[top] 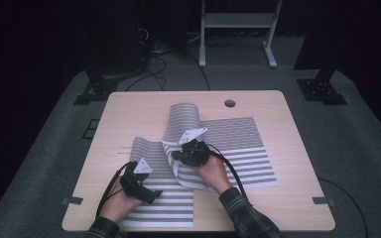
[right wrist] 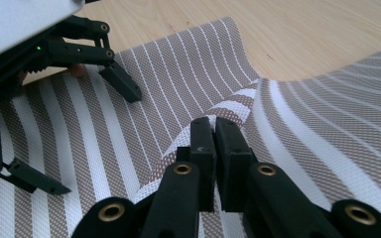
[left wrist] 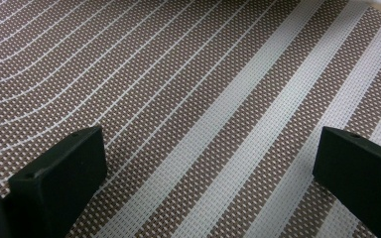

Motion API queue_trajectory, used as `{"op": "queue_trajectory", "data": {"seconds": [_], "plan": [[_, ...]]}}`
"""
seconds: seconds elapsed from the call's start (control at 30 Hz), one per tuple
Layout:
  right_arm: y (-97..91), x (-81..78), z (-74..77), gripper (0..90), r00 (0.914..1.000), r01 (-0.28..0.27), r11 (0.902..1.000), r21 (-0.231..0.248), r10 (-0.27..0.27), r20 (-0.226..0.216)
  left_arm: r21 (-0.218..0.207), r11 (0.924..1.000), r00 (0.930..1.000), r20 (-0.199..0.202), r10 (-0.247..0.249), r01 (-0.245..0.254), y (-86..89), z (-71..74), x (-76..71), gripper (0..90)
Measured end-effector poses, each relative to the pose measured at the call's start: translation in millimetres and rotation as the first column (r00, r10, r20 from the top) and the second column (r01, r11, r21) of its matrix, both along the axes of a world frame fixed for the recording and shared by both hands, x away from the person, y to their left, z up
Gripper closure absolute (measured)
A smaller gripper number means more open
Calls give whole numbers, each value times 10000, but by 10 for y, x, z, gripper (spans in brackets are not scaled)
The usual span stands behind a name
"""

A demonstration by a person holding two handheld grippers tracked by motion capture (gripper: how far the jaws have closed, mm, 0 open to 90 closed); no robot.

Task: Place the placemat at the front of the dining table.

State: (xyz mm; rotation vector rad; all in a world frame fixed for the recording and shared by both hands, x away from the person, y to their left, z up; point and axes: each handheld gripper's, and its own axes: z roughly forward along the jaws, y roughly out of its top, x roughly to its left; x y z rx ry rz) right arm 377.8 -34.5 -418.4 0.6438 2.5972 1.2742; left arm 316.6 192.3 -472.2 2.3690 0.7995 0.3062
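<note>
The woven mat (top: pixel 238 144) is showing brown and white stripes, thin at one end, broad at the other. The table (top: pixel 129 114) is showing pale wood grain. Both grippers' jaws are looking black.

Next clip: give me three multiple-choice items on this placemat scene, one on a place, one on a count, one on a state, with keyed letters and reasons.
1. Where does the left gripper rest?
A. on the near brown-and-white striped woven placemat
B. on bare wooden table
C. on the floor

2. How many round holes show in the tabletop?
A. none
B. one
C. three

3. How is the right gripper?
A. open above the table
B. shut on the edge of the far striped woven placemat
C. shut on a cable

Key: 1 A, its spread jaws sit over the weave in the left gripper view. 2 B, one hole near the far edge. 3 B, the jaws pinch the lifted mat edge.
</note>
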Motion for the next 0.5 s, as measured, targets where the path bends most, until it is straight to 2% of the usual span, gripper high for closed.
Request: {"op": "queue_trajectory", "data": {"seconds": [0.27,0.33,0.5], "plan": [[114,-21,-8,858,9998,-179,9998,-23,179,25,8,10000,10000,-12,-13,13,1,1,1,0],[127,-16,-10,818,9998,-203,9998,-26,203,-34,10,10000,10000,-12,-16,16,1,1,1,0],[110,-9,-9,790,9998,-177,9998,-2,177,17,5,10000,10000,-7,-21,21,1,1,1,0]]}}
